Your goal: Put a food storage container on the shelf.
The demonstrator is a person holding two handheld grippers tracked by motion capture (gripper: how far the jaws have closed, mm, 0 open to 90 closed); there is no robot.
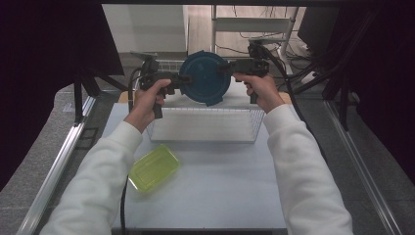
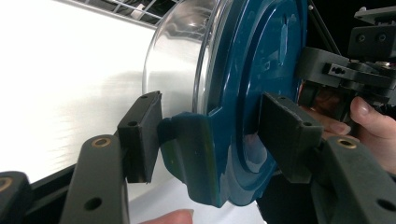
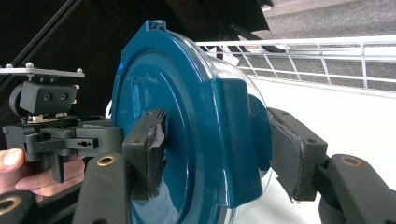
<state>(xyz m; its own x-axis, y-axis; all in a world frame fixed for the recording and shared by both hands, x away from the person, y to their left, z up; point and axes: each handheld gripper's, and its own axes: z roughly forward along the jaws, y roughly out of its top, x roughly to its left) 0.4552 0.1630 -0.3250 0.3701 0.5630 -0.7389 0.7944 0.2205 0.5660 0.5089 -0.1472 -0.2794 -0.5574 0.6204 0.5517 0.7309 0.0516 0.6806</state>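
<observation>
Main risk as we read it: the container (image 1: 205, 78), a clear round tub w/ a dark blue lid (image 2: 252, 70), is held on edge in mid-air, well above the bench (image 1: 220, 196), by 2 grippers pinching opposite clip tabs of the lid. If either grip slackens, or the hands pull apart unevenly, a tab could flip open and the tub could drop out of the lid onto the wire rack (image 1: 205, 125) below. A twist of 1 hand against the other would prob. do the same, since each hold sits on a small tab, not the tub body.

Left gripper (image 2: 205, 135): jaws narrow, and between them sits a lid tab. The left pad looks to press the tab's outer face and the right pad the lid's flat top; the view is close and skewed, so we can't confirm full contact on the left pad.

Right gripper (image 3: 210, 154): jaws closed to a medium gap around the other tab, 1 pad on the lid's top face, the other behind the rim on the tub side. The tab fills most of the space between them.

Pose: both forearms reach fwd from the near side, hands raised to about the same level beyond the rack, left hand (image 1: 149, 98) and right hand (image 1: 262, 90) gripping the handles, jaws pointing inward at each other w/ the lid between them.

A yellow-green tub (image 1: 154, 166) lies on the bench, well apart from both sets of jaws, nearer the left forearm.
</observation>
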